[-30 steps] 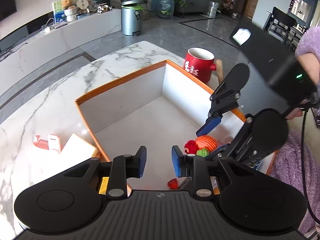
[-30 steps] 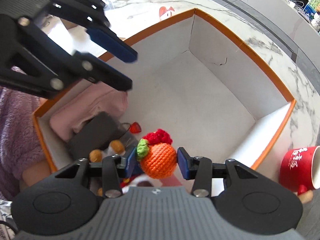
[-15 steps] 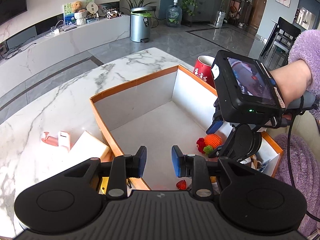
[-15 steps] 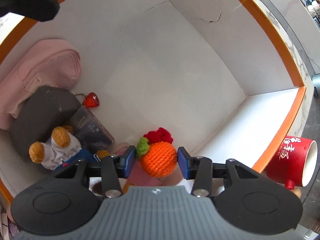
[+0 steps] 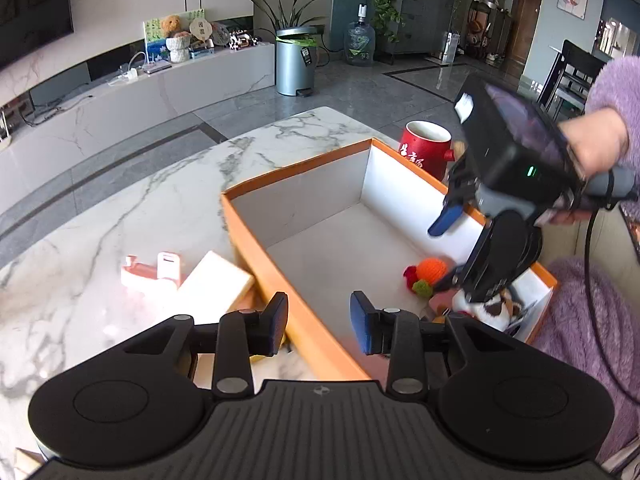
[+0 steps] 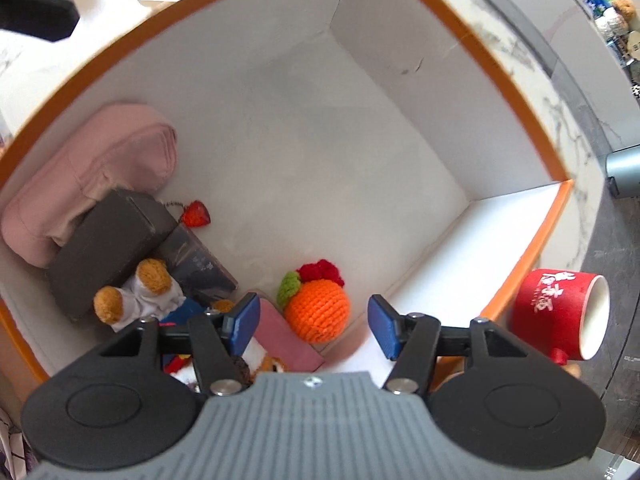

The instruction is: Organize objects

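The right claw (image 6: 312, 322) is being opened, and nothing is being gripped; the orange knitted ball (image 6: 316, 308) is lying loose in the box (image 6: 516, 128). The left claw (image 5: 319, 322) is being opened over the box's rim. White writing on the red mug (image 6: 560, 312) on the worktop (image 5: 160, 200) cannot be read.

Grey tiled floor (image 5: 360, 80), long white marble bench (image 5: 140, 92), metal bin (image 5: 295, 62), potted plant (image 5: 288, 18), daylight.

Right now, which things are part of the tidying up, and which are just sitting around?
Part of the tidying:
- orange-rimmed box
- crochet orange, lying in the box, right hand-held gripper opening around it, not touching
- pink clip and white block, on the table outside the box

Just sitting around:
- red mug
- grey bin
- water bottle
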